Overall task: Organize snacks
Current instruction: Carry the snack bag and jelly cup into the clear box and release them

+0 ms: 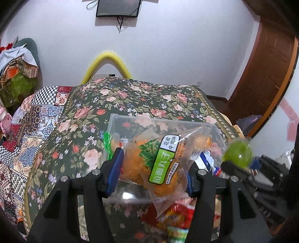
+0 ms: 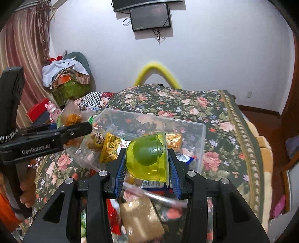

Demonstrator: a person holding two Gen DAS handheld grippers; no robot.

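Snack packets (image 2: 110,147) in clear bin (image 2: 202,134), apparently

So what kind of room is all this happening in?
Most likely a bedroom in a home: a floral bedspread covers what looks like a bed, a heap of clothes sits by the striped curtain, and a small wall-mounted screen hangs opposite.

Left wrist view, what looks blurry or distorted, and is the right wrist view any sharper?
Left wrist view: the green jelly cup at right is motion-smeared, the wardrobe edge bows with fisheye. Right wrist view: the same cup is crisp with a small glare spot; the clear wrapper below it streaks.
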